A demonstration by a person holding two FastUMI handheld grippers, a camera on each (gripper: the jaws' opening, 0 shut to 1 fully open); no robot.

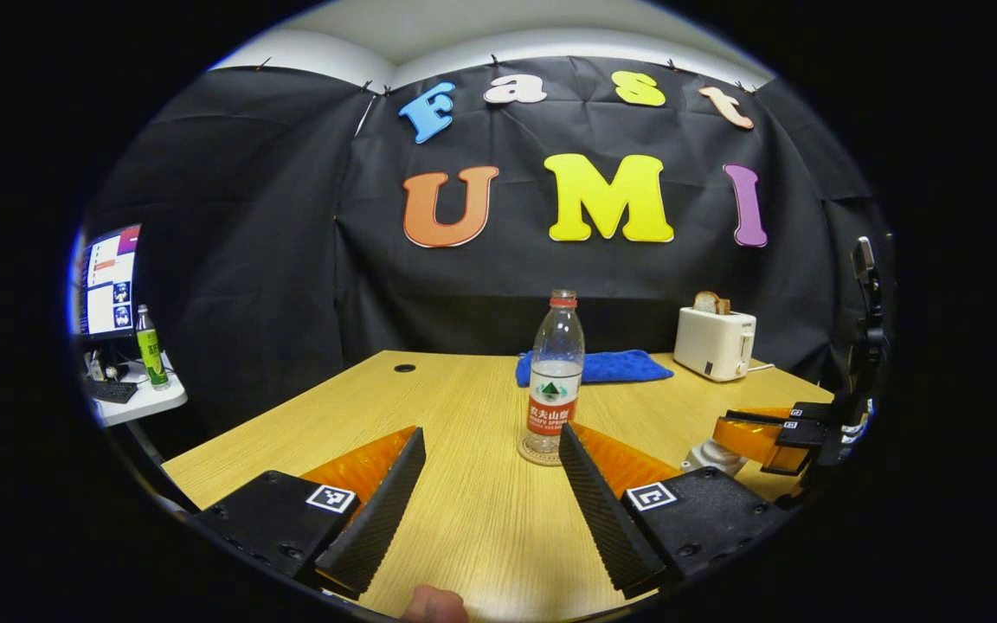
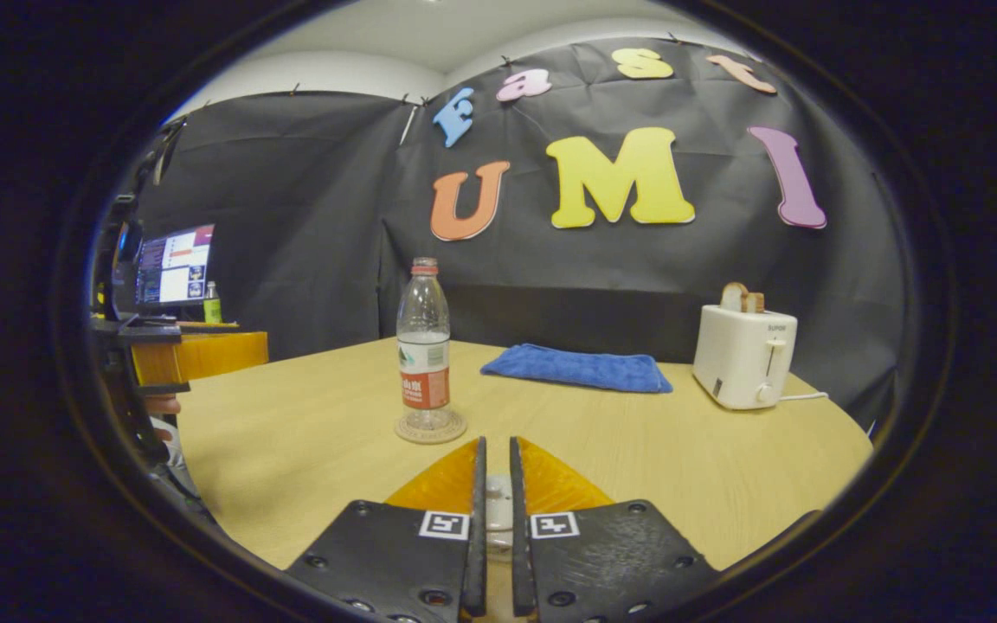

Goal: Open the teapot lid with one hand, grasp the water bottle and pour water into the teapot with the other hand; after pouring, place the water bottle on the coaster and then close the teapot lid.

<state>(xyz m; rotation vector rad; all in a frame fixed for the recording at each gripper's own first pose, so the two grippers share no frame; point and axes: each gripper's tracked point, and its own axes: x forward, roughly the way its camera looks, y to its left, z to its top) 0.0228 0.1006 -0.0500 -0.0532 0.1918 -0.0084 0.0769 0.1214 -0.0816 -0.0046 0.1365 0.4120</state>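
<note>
Pale wood-grain table [image 1: 464, 407] carries everything. Left gripper [image 1: 492, 472] hovers low over the near part of the table, fingers spread wide, nothing between them; it points at the water bottle [image 1: 555, 372], which is apart from both fingertips. A bit of the holding hand [image 1: 434, 603] peeks in at the bottom edge of the left gripper view.

Water bottle stands upright on a round coaster [image 1: 542, 452], red cap on, partly filled. In the right gripper view the same bottle [image 2: 423, 350] sits on the coaster [image 2: 430, 427] left of centre.

Right gripper [image 2: 493, 484] has its fingers drawn nearly together with a small white object in the narrow gap, probably the teapot lid's knob [image 2: 498, 510]; contact on both sides cannot be confirmed. From the left gripper view this gripper [image 1: 771, 433] sits at the right, just above a white rounded body, apparently the teapot [image 1: 710, 454], mostly hidden.

Surroundings: folded blue towel [image 1: 594, 366] behind the bottle, white toaster [image 1: 714, 342] with bread in its slot at the far right. Off the table to the left, a lit monitor [image 1: 107, 281], a green bottle [image 1: 151, 348] and a keyboard [image 1: 111, 391] on a side desk.
</note>
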